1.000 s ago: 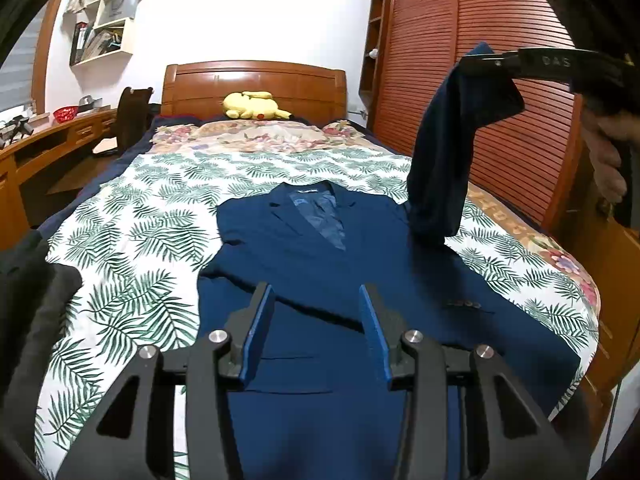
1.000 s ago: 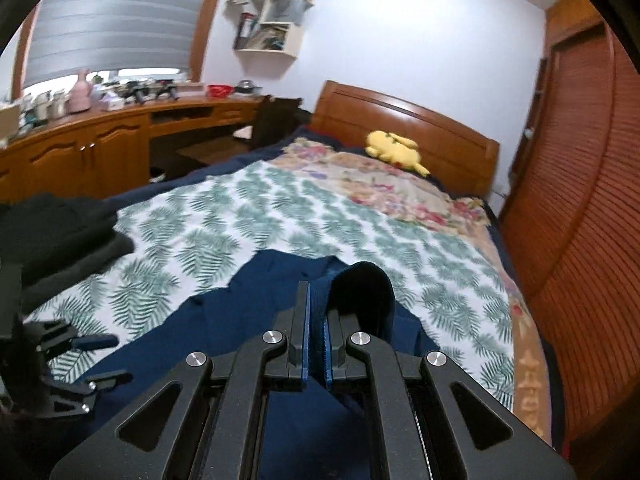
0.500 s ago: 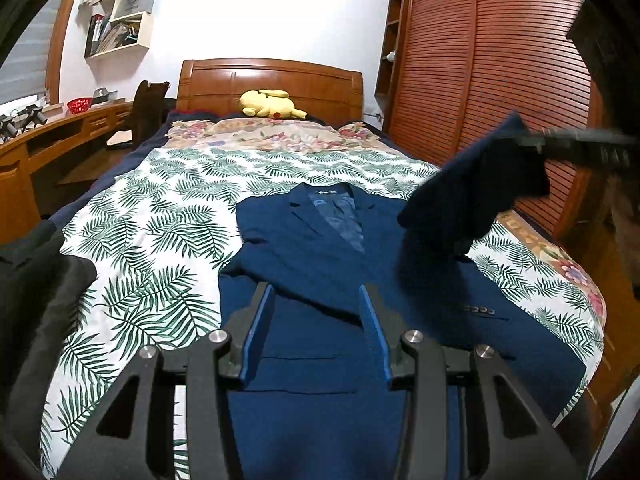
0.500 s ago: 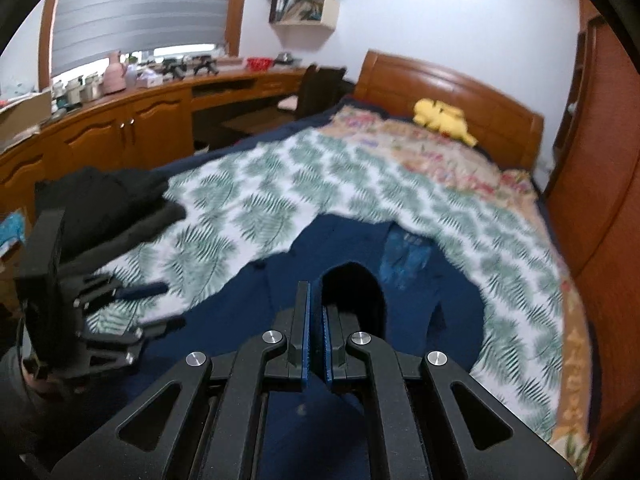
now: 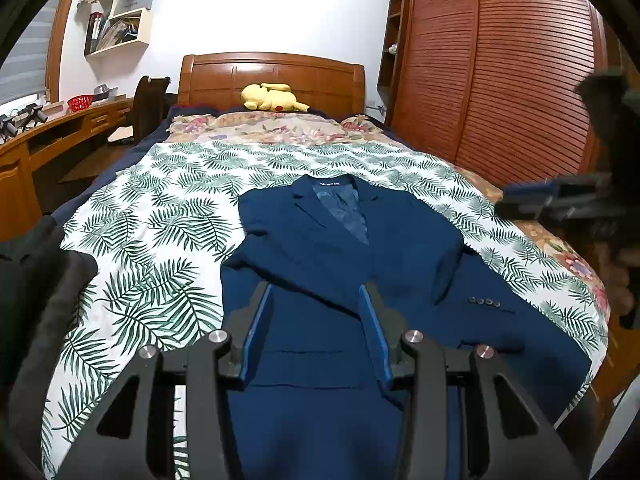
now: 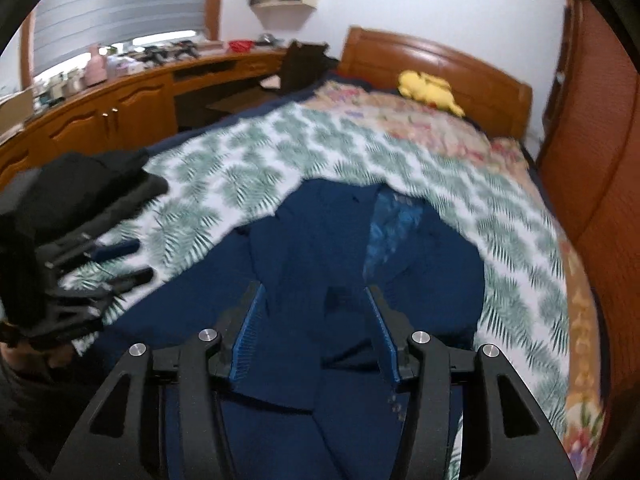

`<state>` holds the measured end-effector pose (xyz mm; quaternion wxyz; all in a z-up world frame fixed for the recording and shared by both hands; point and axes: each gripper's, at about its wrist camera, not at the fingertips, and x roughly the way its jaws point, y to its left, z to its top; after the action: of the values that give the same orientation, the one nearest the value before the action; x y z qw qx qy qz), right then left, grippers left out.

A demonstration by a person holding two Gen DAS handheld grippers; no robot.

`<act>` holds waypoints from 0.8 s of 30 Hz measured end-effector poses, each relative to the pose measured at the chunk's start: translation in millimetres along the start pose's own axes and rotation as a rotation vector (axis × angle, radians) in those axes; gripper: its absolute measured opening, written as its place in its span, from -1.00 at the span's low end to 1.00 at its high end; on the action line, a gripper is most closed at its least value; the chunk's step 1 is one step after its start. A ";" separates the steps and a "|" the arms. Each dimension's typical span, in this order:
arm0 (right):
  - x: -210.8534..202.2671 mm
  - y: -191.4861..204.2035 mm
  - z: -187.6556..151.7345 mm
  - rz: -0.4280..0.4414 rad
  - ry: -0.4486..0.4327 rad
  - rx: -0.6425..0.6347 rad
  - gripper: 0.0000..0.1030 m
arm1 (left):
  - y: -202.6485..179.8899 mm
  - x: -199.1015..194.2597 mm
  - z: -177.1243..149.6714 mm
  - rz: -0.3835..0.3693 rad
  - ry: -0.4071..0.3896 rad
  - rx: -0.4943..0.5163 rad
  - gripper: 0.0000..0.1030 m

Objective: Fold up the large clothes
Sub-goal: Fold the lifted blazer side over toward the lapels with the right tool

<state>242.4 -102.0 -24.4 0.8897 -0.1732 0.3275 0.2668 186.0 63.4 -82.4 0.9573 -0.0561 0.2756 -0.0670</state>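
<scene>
Below the opening right gripper (image 6: 316, 300), nothing between its jaws, lies the jacket (image 6: 320, 240).

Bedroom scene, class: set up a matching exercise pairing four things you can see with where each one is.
Things:
1. navy blue suit jacket
2. yellow plush toy
3. red plastic basket
4. pile of black clothes

Places:
A. on the wooden desk
B. by the wooden headboard
C. at the bed's left edge
D. flat on the palm-leaf bedspread

Pairs: 1-D, 2-B, 3-A, 4-C
</scene>
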 end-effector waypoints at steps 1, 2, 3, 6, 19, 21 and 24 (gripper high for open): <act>9.0 -4.3 -8.1 -0.006 0.018 0.016 -0.01 | -0.5 0.5 -1.0 0.001 0.005 0.002 -0.17; 16.6 -8.1 -15.1 -0.005 0.035 0.034 -0.01 | -1.5 0.6 -1.6 0.001 0.007 0.003 -0.17; 22.7 -11.0 -20.8 -0.003 0.050 0.048 -0.01 | -2.4 0.9 -2.3 -0.001 0.009 0.006 -0.17; 41.1 -20.5 -41.3 0.001 0.090 0.091 -0.01 | -6.6 3.7 -3.9 -0.003 0.019 0.019 -0.17; 105.5 -3.6 -94.7 0.127 0.229 0.165 -0.32 | -12.6 9.3 -5.9 -0.001 0.041 0.039 -0.17; 109.5 -0.4 -100.8 0.139 0.243 0.162 -0.62 | -12.0 9.4 -6.1 -0.002 0.042 0.038 -0.17; 99.4 -1.4 -102.9 0.191 0.215 0.173 -0.94 | -12.2 9.3 -5.8 -0.004 0.037 0.038 -0.17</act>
<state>256.7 -116.9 -166.0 0.8318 -0.0917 0.4575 0.3008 189.5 49.5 -90.3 0.9528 -0.0373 0.2919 -0.0751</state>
